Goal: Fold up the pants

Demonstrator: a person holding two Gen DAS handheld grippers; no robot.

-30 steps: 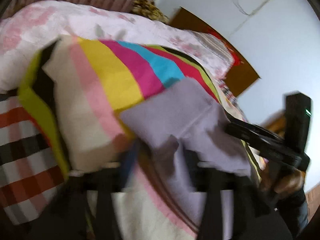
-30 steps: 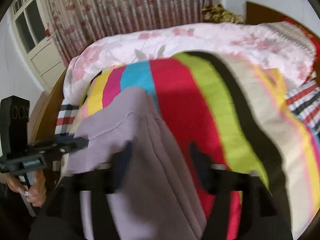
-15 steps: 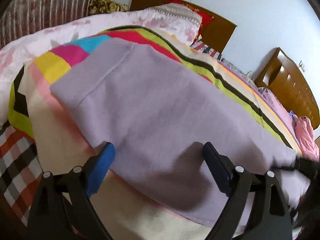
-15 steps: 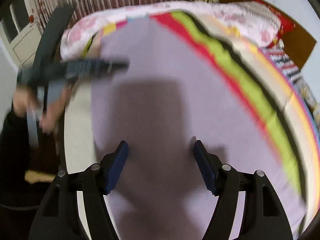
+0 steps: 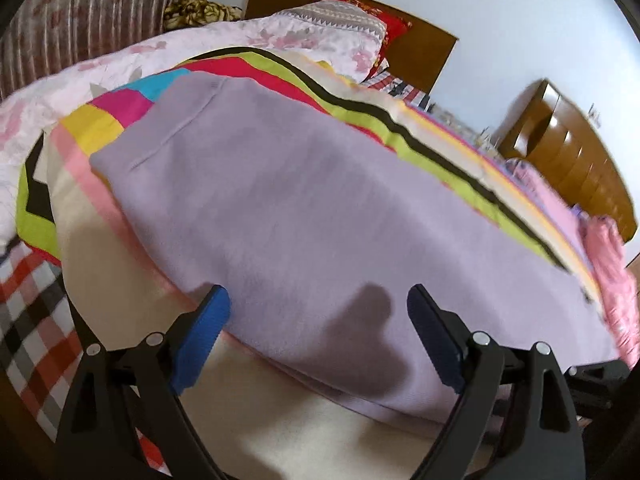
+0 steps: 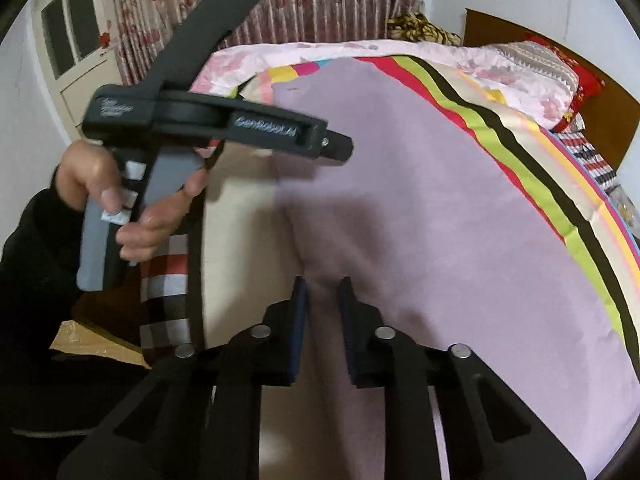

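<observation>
Nearest, at 6 o'clock in the right wrist view, the right gripper (image 6: 323,304) is closing its jaws, pinching a ridge of the lilac pants (image 6: 440,208), probably to lift an edge for folding. The left gripper (image 5: 318,320) hovers with jaws opening wide, nothing between them. The soft, fleecy pants lie flat across the bed's striped blanket (image 5: 432,148); toward 12 o'clock sits a floral quilt (image 6: 320,50).
</observation>
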